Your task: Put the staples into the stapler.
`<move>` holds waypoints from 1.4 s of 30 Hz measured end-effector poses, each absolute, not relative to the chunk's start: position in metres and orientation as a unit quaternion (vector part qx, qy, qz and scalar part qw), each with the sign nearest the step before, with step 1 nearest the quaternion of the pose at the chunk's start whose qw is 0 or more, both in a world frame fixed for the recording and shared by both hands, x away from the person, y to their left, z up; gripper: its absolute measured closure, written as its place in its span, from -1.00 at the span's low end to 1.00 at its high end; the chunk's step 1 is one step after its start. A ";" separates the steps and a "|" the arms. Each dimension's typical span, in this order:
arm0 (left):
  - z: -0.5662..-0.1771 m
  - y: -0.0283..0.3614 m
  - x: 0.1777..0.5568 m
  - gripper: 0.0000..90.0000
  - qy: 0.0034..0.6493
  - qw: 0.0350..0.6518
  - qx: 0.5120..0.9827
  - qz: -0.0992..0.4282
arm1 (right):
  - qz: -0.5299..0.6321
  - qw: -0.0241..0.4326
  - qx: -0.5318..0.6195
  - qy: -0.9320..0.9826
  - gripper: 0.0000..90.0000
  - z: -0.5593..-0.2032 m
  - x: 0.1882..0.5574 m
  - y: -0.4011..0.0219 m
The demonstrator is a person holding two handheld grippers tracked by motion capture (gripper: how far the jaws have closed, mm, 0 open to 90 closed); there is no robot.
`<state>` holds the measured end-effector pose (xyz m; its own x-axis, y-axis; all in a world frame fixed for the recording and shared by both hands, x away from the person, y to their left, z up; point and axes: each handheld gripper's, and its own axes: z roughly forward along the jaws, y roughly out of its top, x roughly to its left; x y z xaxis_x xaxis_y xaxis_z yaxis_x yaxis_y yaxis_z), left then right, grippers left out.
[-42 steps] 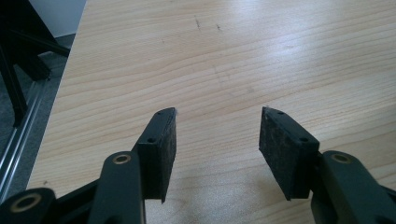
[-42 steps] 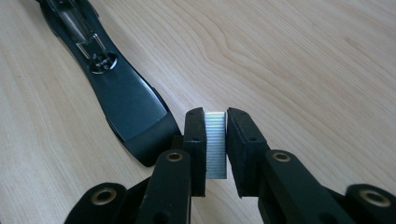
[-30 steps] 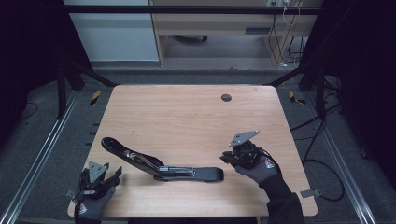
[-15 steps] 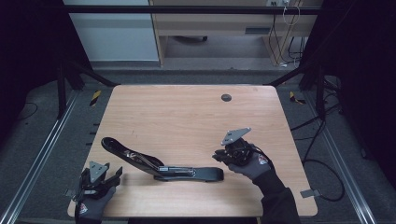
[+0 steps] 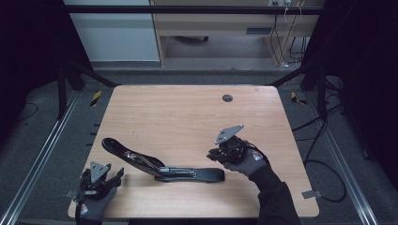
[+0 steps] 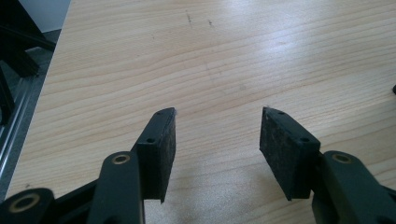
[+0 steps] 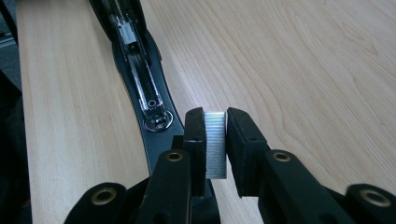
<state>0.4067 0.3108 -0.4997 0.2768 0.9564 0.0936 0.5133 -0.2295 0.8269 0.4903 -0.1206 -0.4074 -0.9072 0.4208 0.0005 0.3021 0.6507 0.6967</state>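
Note:
A black stapler (image 5: 164, 169) lies swung open near the table's front edge, its upper arm raised to the left and its staple channel (image 7: 140, 79) showing. My right gripper (image 5: 213, 153) hovers just above the stapler's right end, shut on a silvery strip of staples (image 7: 215, 144) that stands upright between its pads. In the right gripper view the right gripper (image 7: 215, 113) points along the stapler's base. My left gripper (image 5: 112, 176) rests at the front left corner, open, and the left gripper (image 6: 217, 116) has bare wood between its pads.
The wooden table (image 5: 187, 117) has a dark round grommet (image 5: 227, 98) at the back. Metal frame rails run along both sides, cables lie on the floor at the right, and a cabinet stands behind the table.
My right hand has shifted a little left with the staple strip, closer to the stapler's end. The left gripper and the stapler have stayed put.

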 end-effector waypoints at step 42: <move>-0.500 0.309 0.407 0.00 0.510 0.349 0.721 0.312 | 0.346 0.029 0.095 0.933 0.74 -0.413 0.500 -0.055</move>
<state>0.4069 0.3094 -0.5003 0.2836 0.9543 0.0944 0.5181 -0.2353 0.8223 0.4999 -0.0546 -0.4129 -0.9802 0.1978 0.0107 0.1570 0.7426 0.6510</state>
